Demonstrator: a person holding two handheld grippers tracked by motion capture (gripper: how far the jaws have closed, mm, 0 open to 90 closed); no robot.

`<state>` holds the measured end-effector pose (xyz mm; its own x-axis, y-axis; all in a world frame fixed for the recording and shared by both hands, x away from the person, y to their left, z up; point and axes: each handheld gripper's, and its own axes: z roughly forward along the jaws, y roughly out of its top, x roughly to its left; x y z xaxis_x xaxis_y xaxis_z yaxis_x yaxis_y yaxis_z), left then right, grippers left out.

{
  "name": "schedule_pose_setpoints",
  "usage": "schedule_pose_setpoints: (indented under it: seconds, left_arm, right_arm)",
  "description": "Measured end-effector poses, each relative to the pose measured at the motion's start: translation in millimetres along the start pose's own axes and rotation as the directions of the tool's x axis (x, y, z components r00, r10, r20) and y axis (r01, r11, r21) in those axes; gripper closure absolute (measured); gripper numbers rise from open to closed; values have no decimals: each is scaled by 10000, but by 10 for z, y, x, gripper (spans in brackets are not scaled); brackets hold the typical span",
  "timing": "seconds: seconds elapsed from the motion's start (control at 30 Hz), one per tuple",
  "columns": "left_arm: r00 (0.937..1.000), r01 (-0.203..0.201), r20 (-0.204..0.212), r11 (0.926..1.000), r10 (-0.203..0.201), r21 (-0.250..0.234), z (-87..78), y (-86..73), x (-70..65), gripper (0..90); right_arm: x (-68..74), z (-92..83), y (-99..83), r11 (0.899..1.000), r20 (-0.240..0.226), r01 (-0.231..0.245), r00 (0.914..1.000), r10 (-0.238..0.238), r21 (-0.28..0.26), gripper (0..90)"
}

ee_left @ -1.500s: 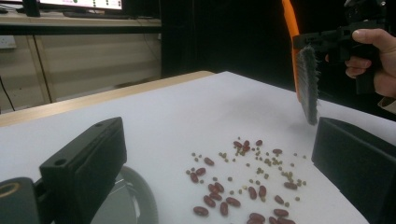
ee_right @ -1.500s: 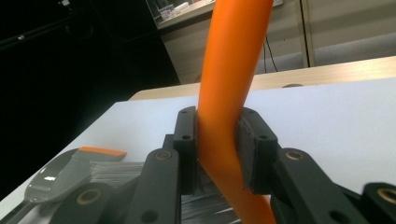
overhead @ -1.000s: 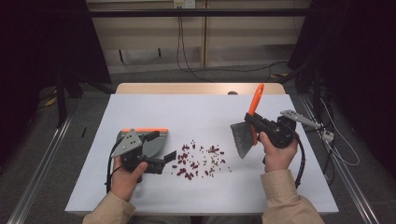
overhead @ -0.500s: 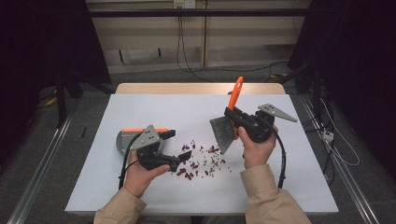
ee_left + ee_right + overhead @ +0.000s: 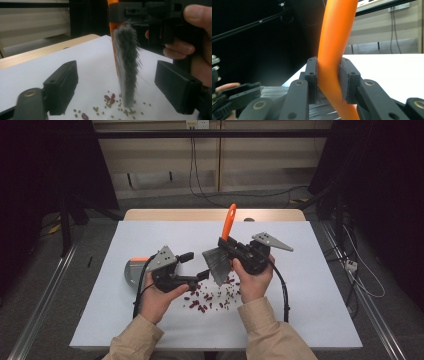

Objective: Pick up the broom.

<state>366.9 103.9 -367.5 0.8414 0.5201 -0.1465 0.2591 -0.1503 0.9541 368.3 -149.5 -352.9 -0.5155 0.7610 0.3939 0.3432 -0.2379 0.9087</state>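
My right gripper [image 5: 223, 243] [image 5: 329, 75] is shut on the orange handle [image 5: 337, 32] of a hand brush [image 5: 217, 265]. It holds the grey bristles [image 5: 126, 67] upright over the scattered red and green beans [image 5: 205, 301] [image 5: 111, 100]. My left gripper [image 5: 195, 265] [image 5: 120, 75] points right at the bristles. Its jaws have just been closing and stand apart, with the brush just ahead of them and nothing pressed by the pads. A grey dustpan [image 5: 131, 271] with an orange handle lies flat on the table behind the left hand.
The white sheet [image 5: 310, 285] covers the table, whose wooden far edge [image 5: 210, 215] shows at the back. Dark stands and cables [image 5: 350, 265] are on the floor to the right. A metal rail [image 5: 45, 305] runs along the floor at left.
The right gripper carried the brush left, from the right of the beans to just above them. The left gripper shifted right, away from the dustpan, and its jaws narrowed.
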Motion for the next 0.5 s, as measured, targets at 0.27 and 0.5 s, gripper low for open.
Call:
schedule_pose_setpoints:
  seconds: [0.27,0.5]
  left_arm:
    - [9997,172,-173,9996,-168,202,38,3,44,316]
    - [9995,84,-317,9998,-78,177,23,4,60,474]
  right_arm:
    - [137,140,-85,10000,-256,-68,9996,70,51,714]
    - [213,215,-124,9999,-481,-125,9988,130,113,714]
